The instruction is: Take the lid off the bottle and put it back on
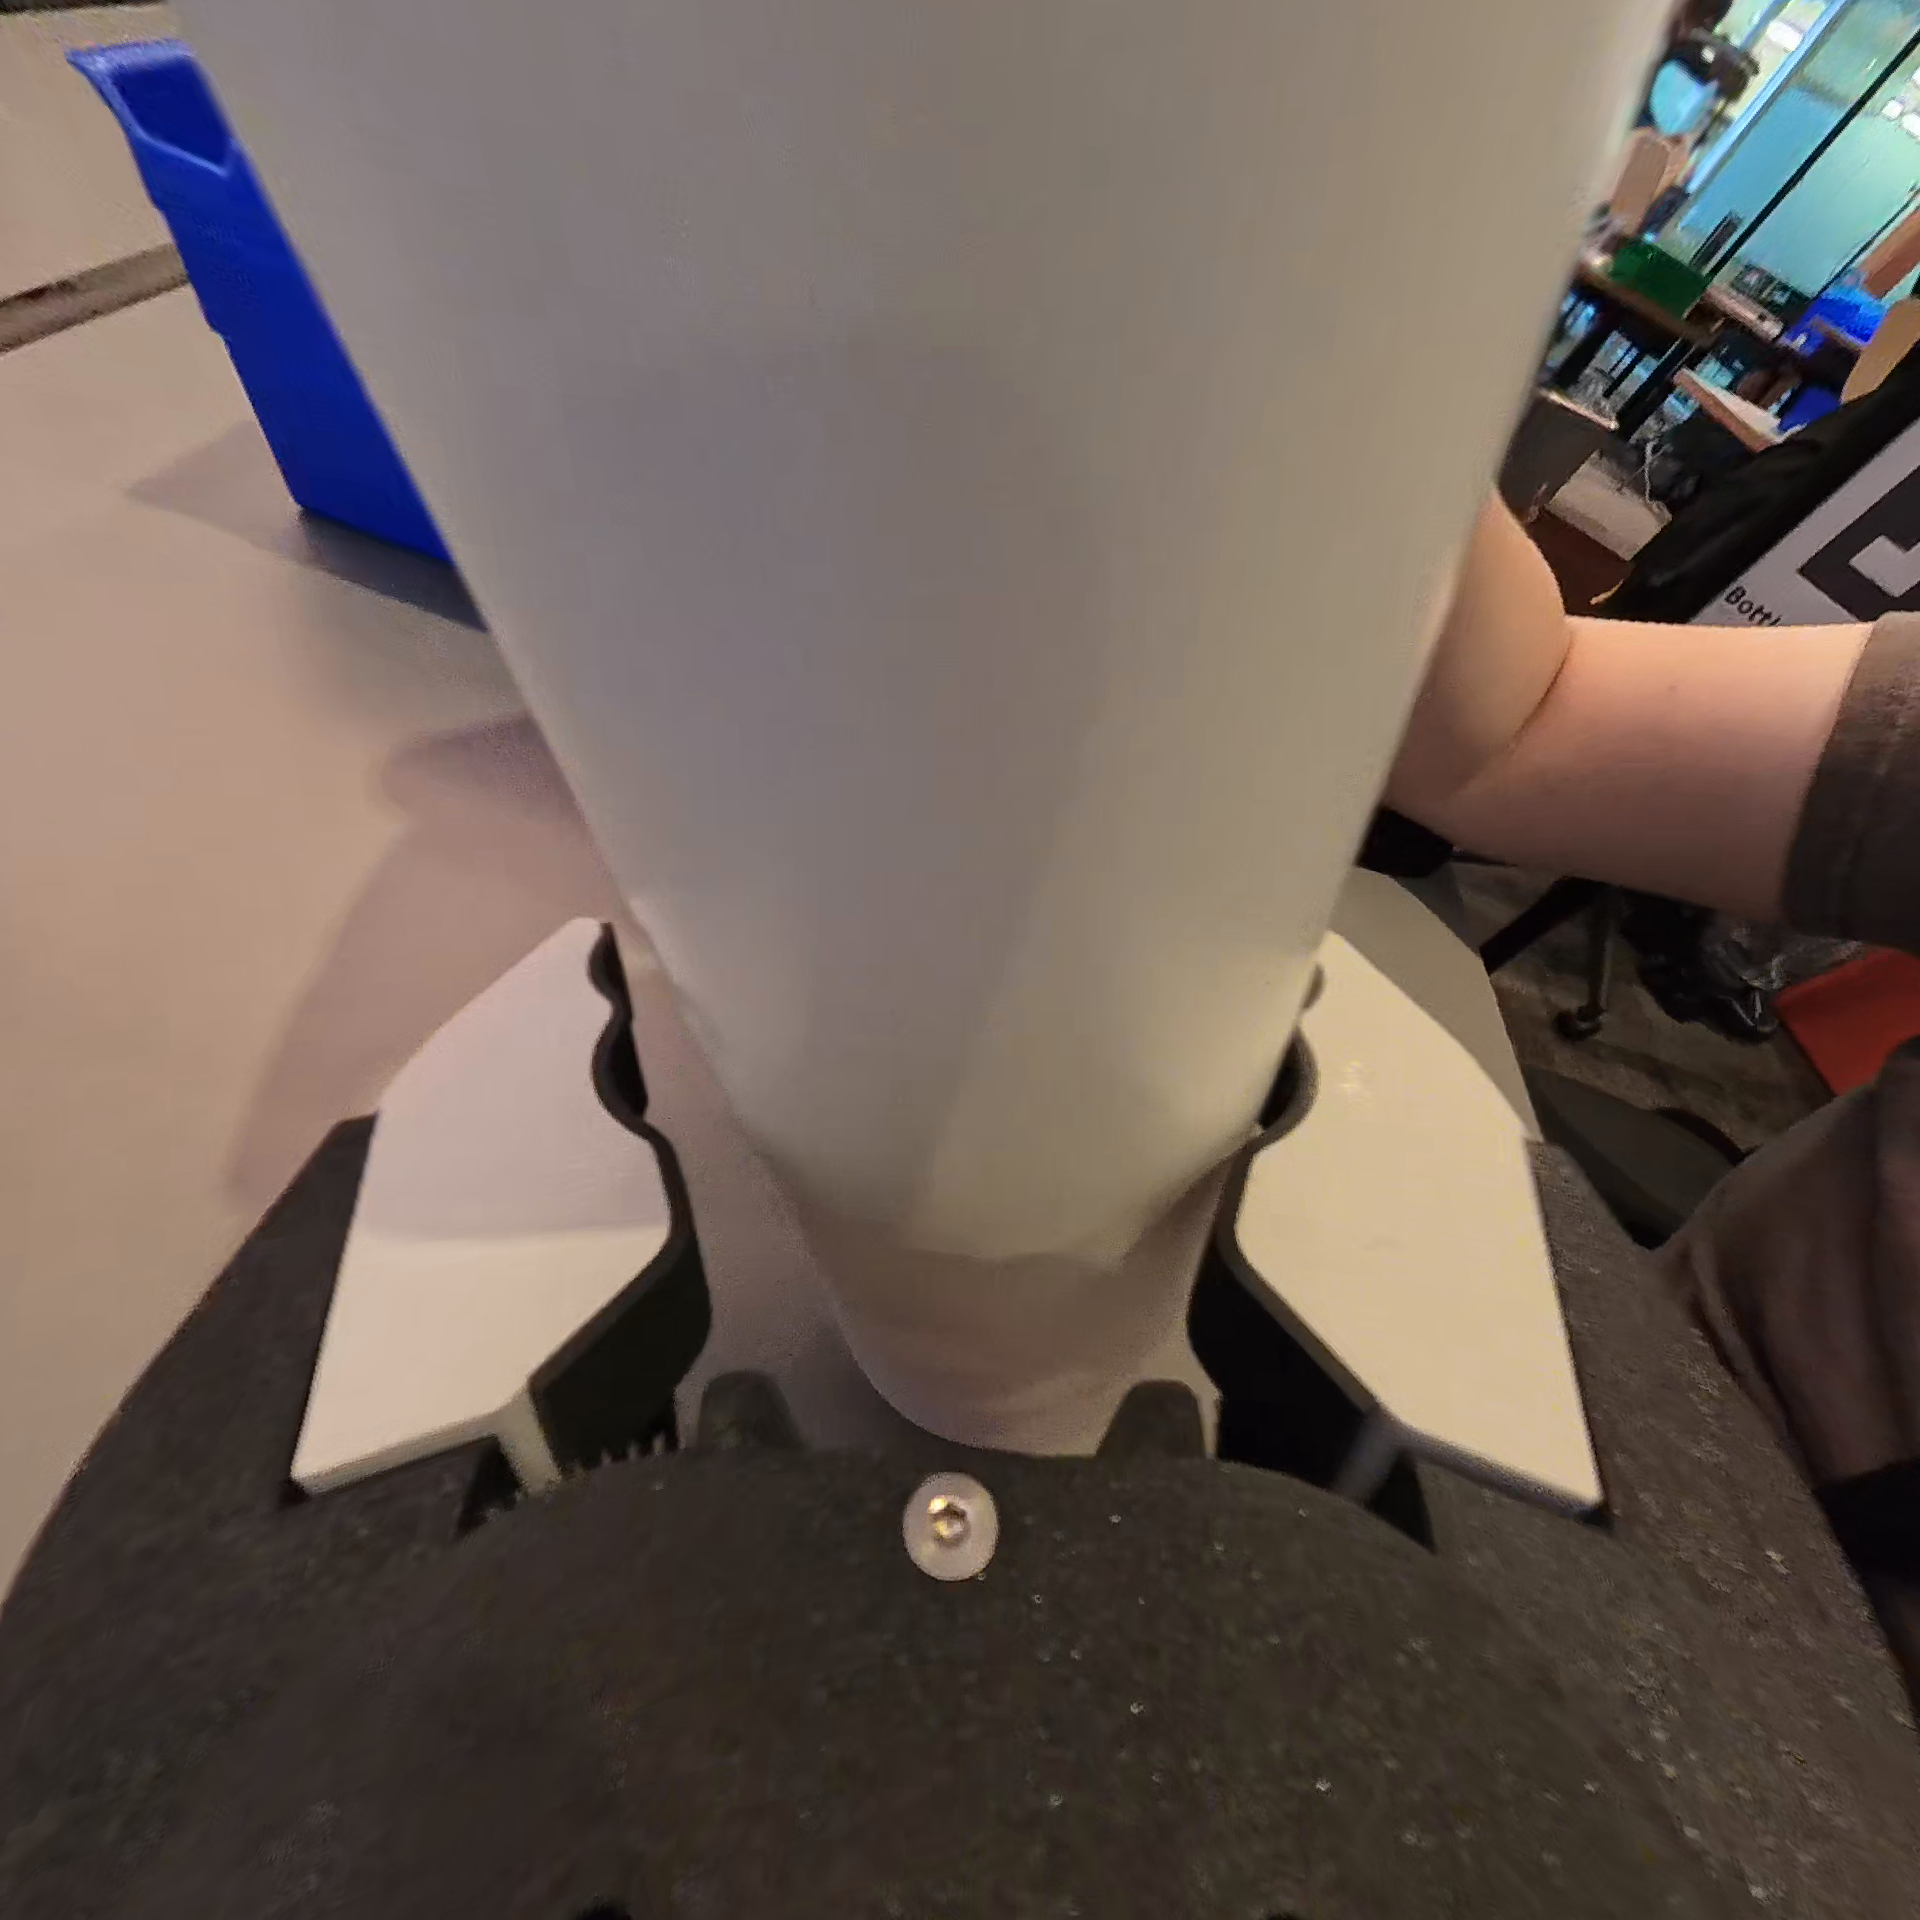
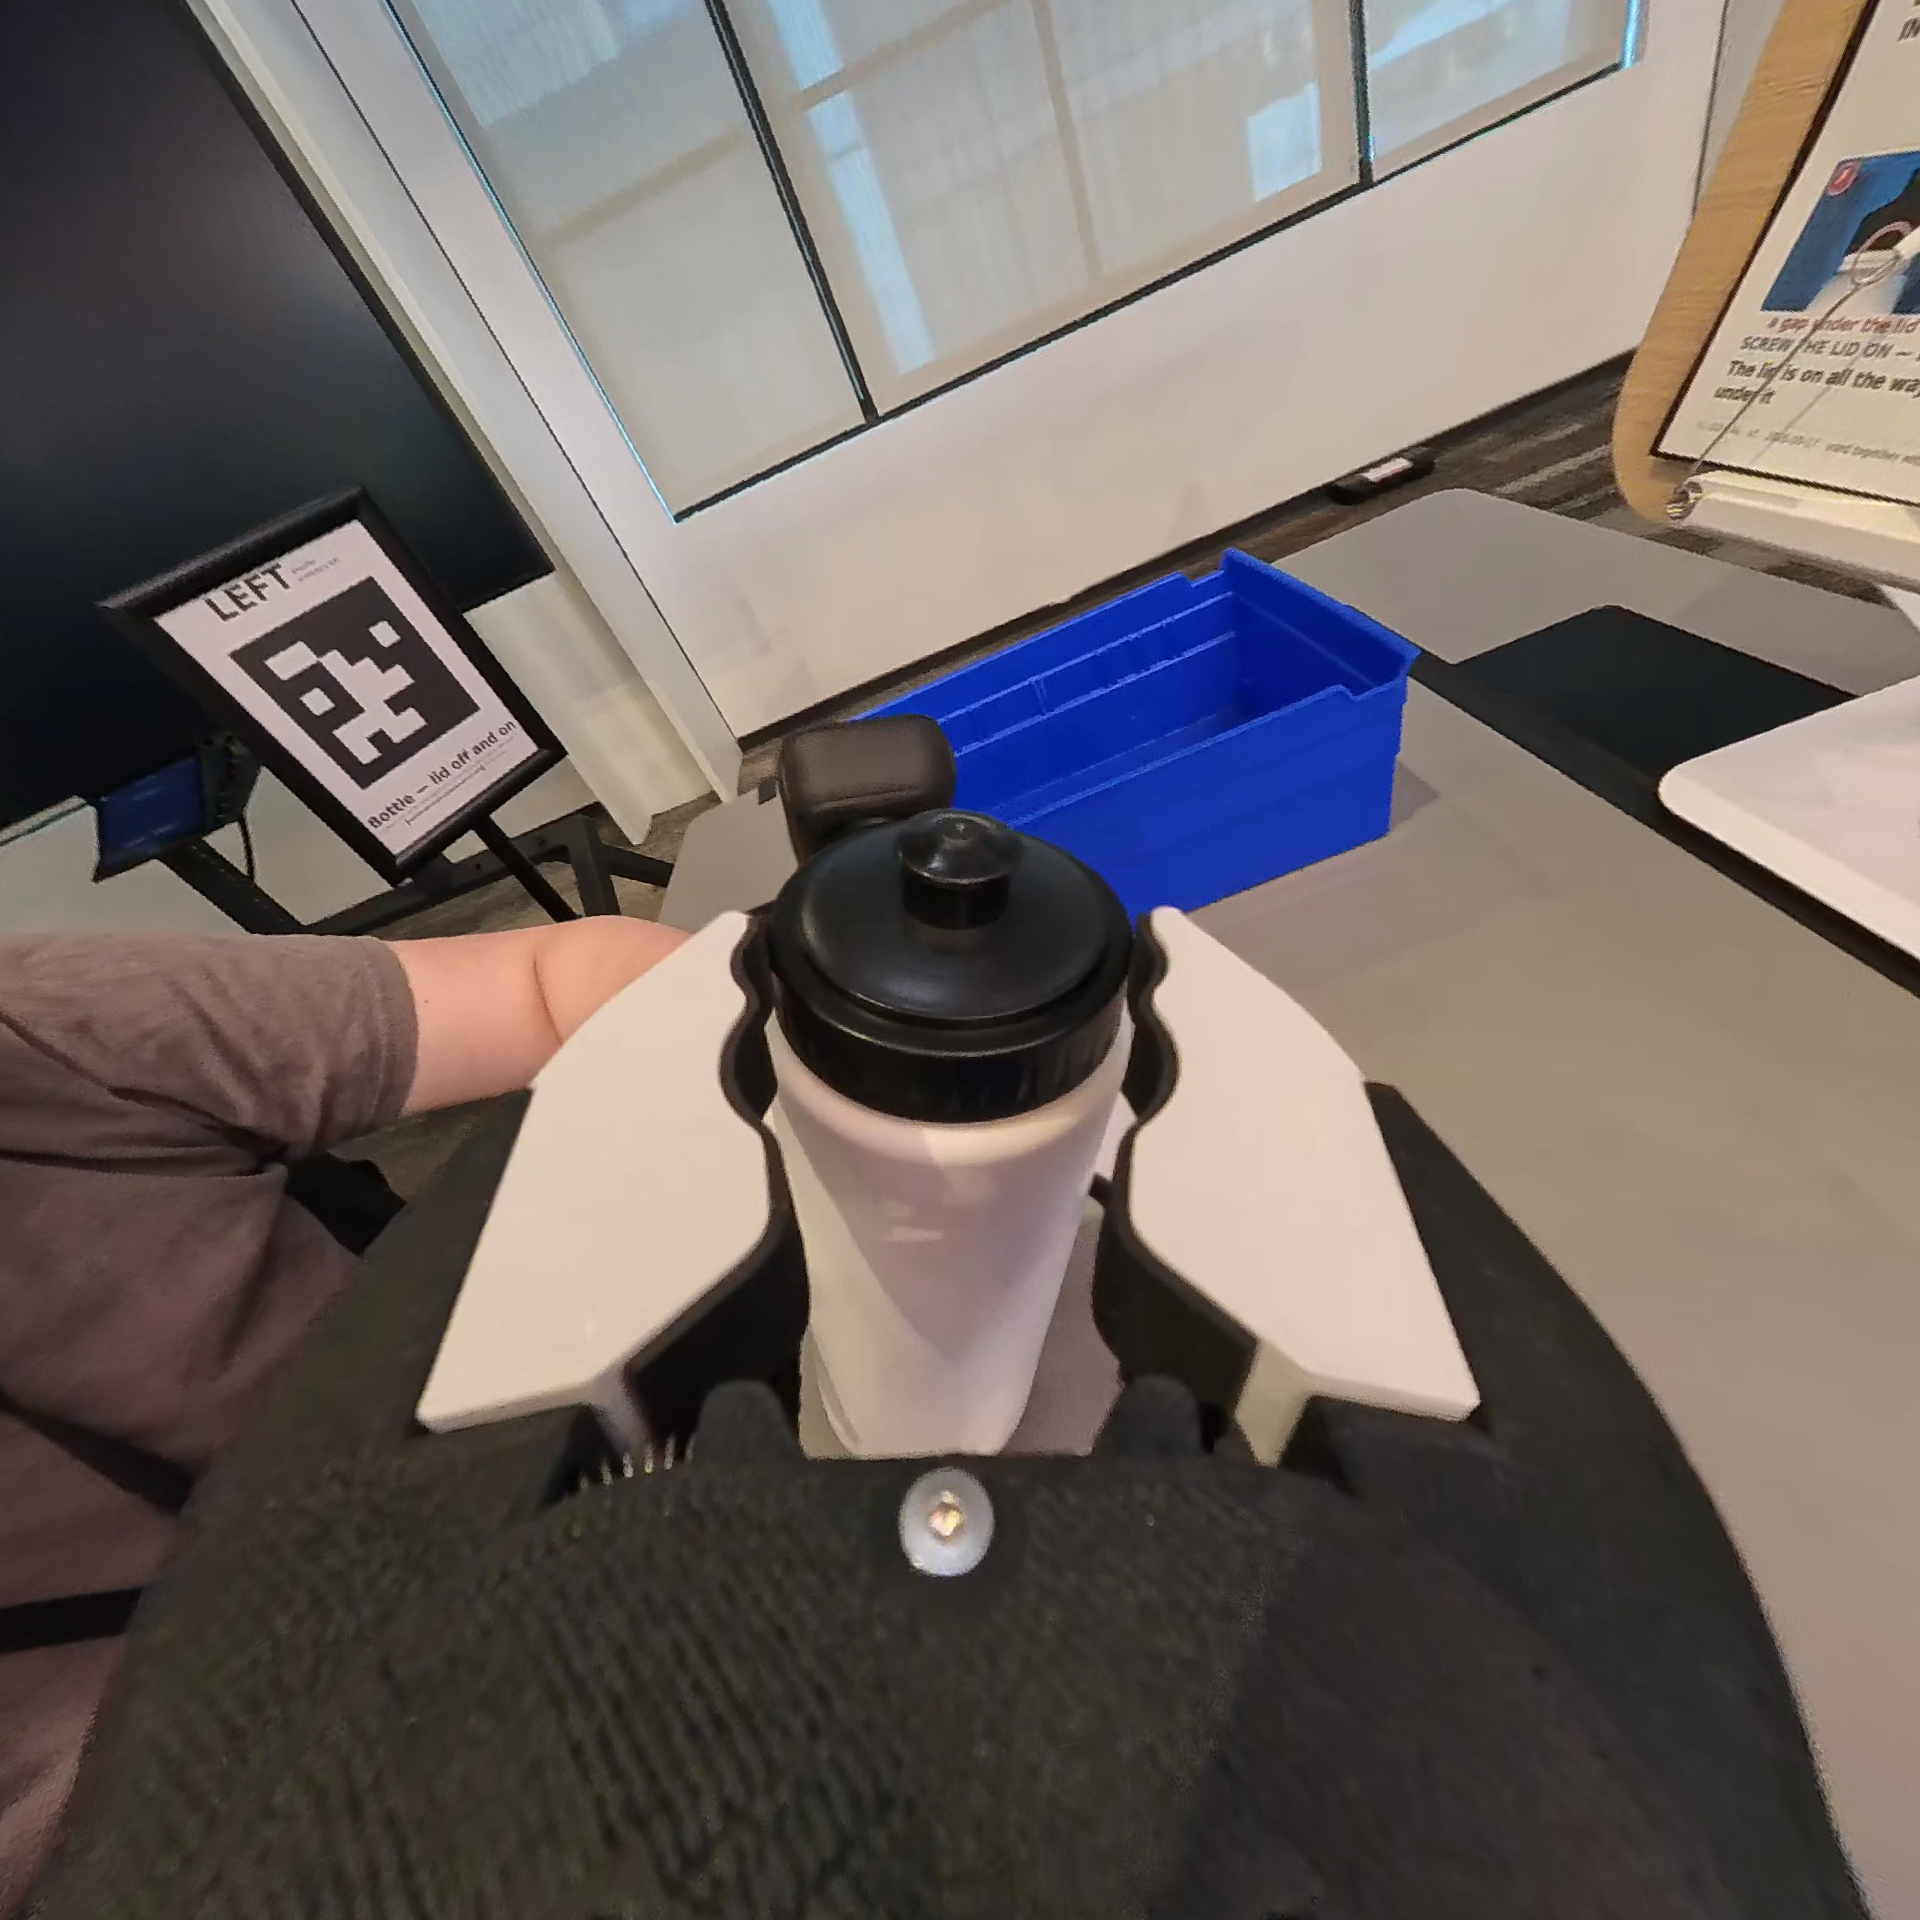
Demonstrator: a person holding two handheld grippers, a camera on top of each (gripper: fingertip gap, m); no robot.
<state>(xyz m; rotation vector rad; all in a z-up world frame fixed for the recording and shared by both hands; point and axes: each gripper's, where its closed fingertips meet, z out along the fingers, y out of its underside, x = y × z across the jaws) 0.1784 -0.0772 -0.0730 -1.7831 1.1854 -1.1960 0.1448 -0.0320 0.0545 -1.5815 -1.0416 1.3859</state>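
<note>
A white bottle point(image 1: 935, 520) stands upright and fills the left wrist view. My left gripper point(image 1: 956, 956) is shut on its lower body, a finger on each side. In the right wrist view the bottle's body point(image 2: 935, 1226) runs down between the fingers, and its black lid point(image 2: 945, 987) with a pull spout sits on the neck. My right gripper point(image 2: 951, 925) is shut on the lid, with the wavy black pads point(image 2: 753, 997) against its sides. A black part of the left gripper point(image 2: 862, 774) shows just behind the lid.
A blue bin point(image 2: 1174, 748) stands on the grey table point(image 2: 1455, 1039) beyond the bottle; it also shows in the left wrist view point(image 1: 270, 312). A framed marker sign point(image 2: 343, 686) stands at the left. A clipboard sheet point(image 2: 1818, 260) and a white board point(image 2: 1818, 810) are at the right. A person's forearm point(image 1: 1610, 727) is beside the bottle.
</note>
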